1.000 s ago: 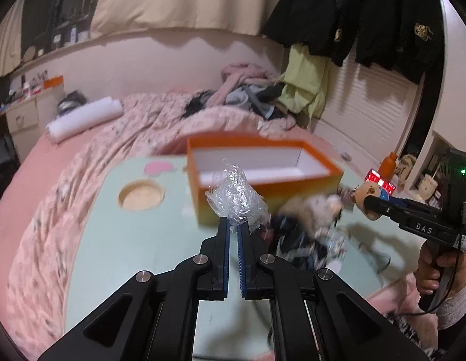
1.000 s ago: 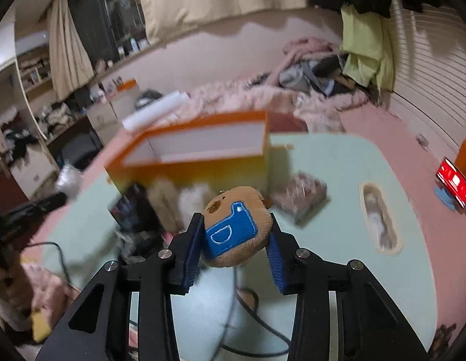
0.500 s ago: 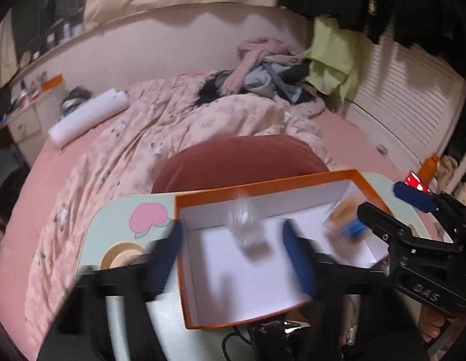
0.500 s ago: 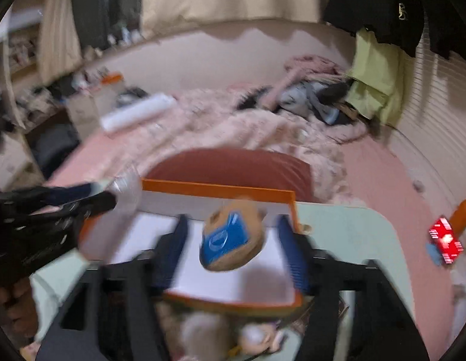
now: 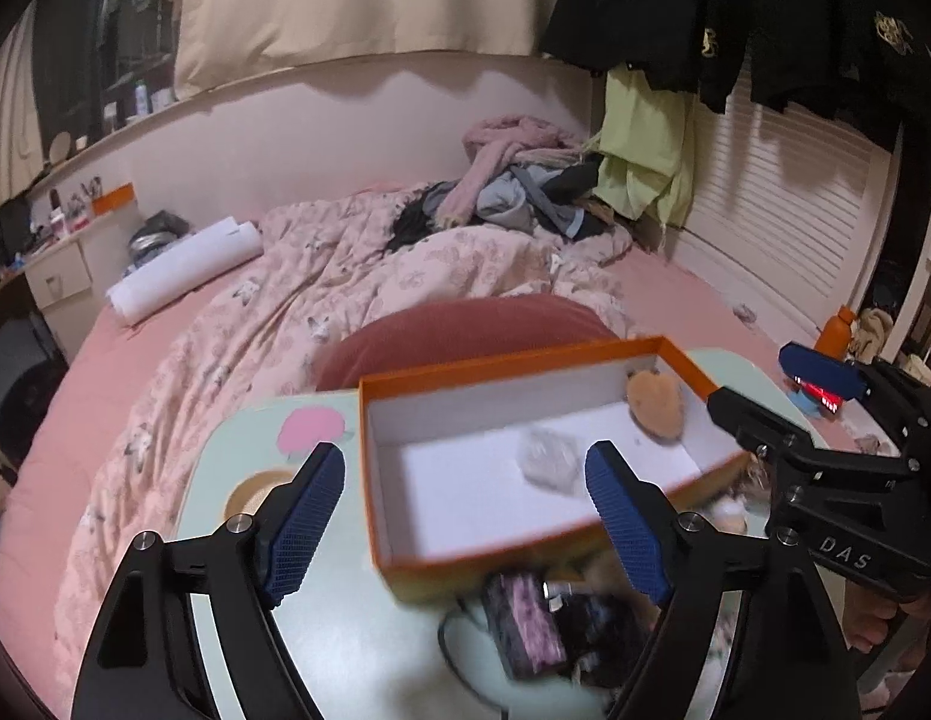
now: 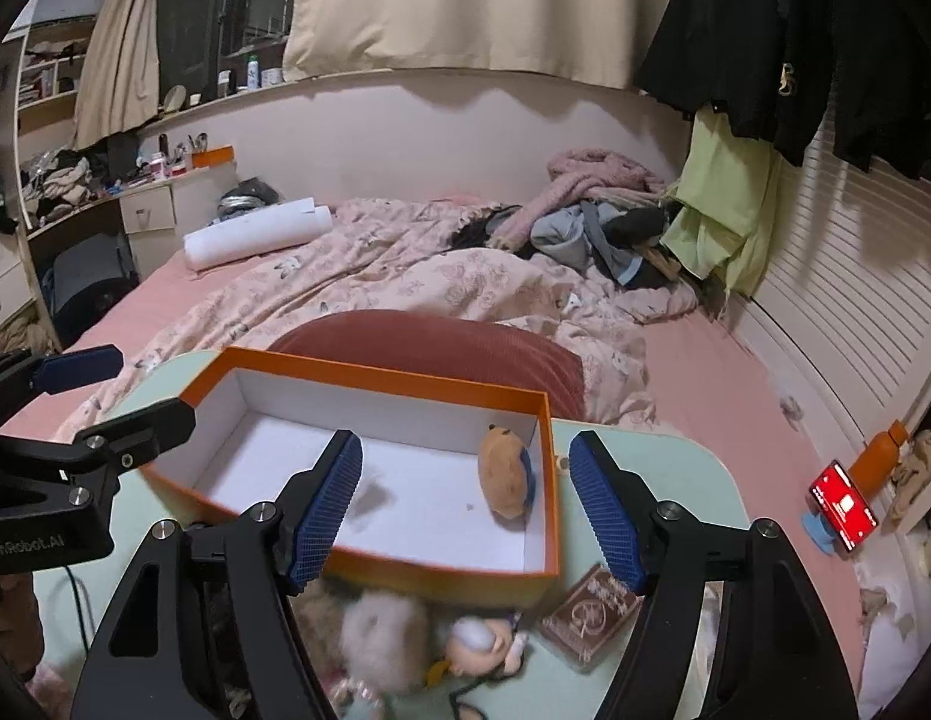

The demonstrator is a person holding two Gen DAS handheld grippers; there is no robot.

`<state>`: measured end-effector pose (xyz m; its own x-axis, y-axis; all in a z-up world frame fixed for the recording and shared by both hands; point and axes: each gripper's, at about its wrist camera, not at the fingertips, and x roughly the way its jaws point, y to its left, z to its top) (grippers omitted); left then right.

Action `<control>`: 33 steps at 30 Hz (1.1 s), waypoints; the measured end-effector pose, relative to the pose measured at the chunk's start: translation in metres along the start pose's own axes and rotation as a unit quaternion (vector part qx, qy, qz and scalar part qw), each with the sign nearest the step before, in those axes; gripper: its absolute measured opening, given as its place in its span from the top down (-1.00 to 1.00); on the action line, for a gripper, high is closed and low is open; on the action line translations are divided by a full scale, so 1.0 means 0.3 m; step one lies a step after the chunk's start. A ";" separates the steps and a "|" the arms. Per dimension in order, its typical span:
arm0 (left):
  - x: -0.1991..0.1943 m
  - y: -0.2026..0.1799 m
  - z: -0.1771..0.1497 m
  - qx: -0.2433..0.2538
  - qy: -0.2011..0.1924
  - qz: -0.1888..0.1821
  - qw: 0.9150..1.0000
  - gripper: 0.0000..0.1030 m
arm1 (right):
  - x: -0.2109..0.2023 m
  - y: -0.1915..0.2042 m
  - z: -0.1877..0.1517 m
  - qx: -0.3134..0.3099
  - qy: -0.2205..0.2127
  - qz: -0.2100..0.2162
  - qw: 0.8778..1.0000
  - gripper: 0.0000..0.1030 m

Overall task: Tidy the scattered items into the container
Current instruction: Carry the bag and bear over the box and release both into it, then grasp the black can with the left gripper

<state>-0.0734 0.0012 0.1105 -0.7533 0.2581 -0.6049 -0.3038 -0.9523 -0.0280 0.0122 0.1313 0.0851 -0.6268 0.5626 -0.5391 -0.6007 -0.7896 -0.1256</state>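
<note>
Both tools hang over the orange box [image 6: 369, 558], which sits mid-frame on the pale green tabletop [image 5: 369, 654]. The left tool [image 5: 465, 516] is released, its blue pads spread wide with nothing between them, and the right tool [image 6: 465, 510] is equally spread and empty. Inside the box, a brown plush toy [image 6: 506, 474] lies against the right-hand wall and a crumpled clear wrapper [image 5: 546, 459] rests on the white floor near the middle. Several things remain outside, along the lower edge of the frames: a fluffy white toy [image 6: 381, 636], a small doll [image 6: 480, 642], a patterned brown packet [image 6: 591, 609] at lower right, and a dark pink-topped case [image 5: 525, 624]. The sensible next step, I judge, is to back each tool clear of the box rim before dropping to the heap, picking one piece at a time; the soft toy wants a grip across its middle, and the black cable [image 5: 459, 660] among the clutter could snag.
</note>
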 end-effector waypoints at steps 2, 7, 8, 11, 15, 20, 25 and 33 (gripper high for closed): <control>-0.046 -0.011 -0.046 0.004 0.002 -0.007 1.000 -0.74 | -0.049 0.003 -0.030 0.001 -0.006 0.006 1.000 -0.44; -0.107 -0.024 -0.205 -0.003 0.021 -0.035 0.999 -0.85 | -0.127 0.027 -0.165 -0.007 0.015 0.018 1.000 -0.65; -0.107 -0.026 -0.235 -0.004 0.028 -0.037 0.999 -0.85 | -0.133 0.032 -0.198 -0.008 0.024 0.021 0.999 -0.65; -0.091 -0.026 -0.326 -0.005 0.044 -0.024 0.999 -0.85 | -0.131 0.041 -0.293 -0.011 0.054 0.019 0.998 -0.65; -0.048 -0.008 -0.396 -0.021 0.062 -0.023 0.998 -0.85 | -0.101 0.047 -0.379 -0.013 0.085 0.008 0.996 -0.65; 0.008 -0.019 -0.439 -0.009 0.081 0.002 0.997 -1.00 | -0.067 0.044 -0.423 -0.010 0.102 0.008 0.995 -0.68; 0.007 -0.019 -0.451 0.000 0.064 0.002 0.998 -1.00 | -0.044 -0.006 -0.442 0.025 0.109 0.026 0.993 -0.99; 0.004 -0.014 -0.456 0.000 0.059 0.001 0.998 -1.00 | -0.046 -0.003 -0.442 0.023 0.104 0.026 0.994 -0.99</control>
<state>0.0068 -0.0169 0.0010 -0.6801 0.2349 -0.6945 -0.3023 -0.9528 -0.0263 0.0871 0.0918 -0.0178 -0.5442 0.4547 -0.7051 -0.5956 -0.8012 -0.0570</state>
